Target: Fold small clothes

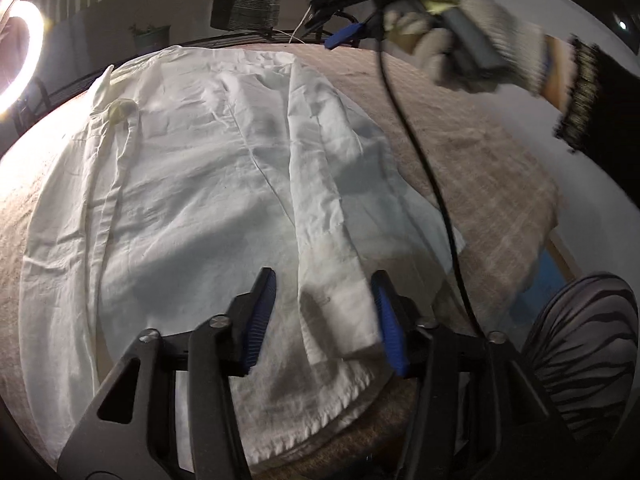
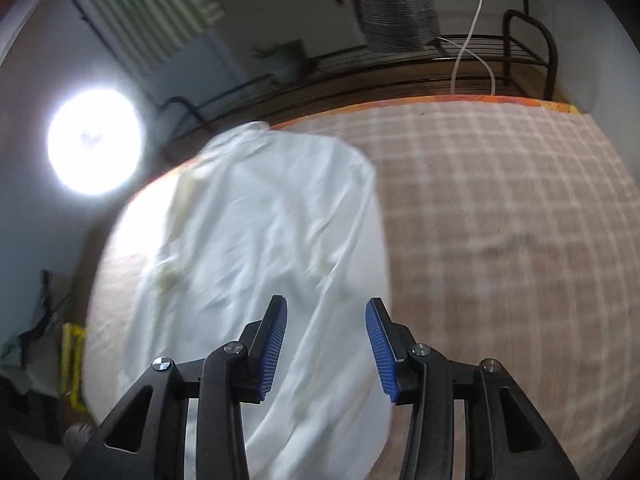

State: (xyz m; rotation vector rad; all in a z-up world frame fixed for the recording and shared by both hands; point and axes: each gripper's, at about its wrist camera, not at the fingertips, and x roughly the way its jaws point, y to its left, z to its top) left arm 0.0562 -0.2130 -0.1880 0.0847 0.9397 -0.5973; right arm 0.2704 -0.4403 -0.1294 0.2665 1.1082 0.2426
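A white shirt (image 1: 192, 184) lies spread flat on a beige checked cloth (image 1: 480, 168) that covers the table. One sleeve (image 1: 332, 240) is folded in over the body, and its cuff end lies between the fingers of my left gripper (image 1: 324, 320). That gripper is open: the right pad is at the cuff's edge and the left pad stands apart from it. A gloved hand (image 1: 452, 28) holds my right gripper (image 1: 340, 38) above the far right of the table. In the blurred right wrist view the right gripper (image 2: 326, 344) hangs open and empty over the right edge of the shirt (image 2: 260, 248).
A bright ring light (image 1: 16, 52) stands at the left. A black cable (image 1: 420, 152) hangs across the right side of the cloth. A metal rack (image 2: 528, 48) with a grey hanging cloth (image 2: 396, 4) runs behind the table. A striped trouser leg (image 1: 580, 348) is at the near right corner.
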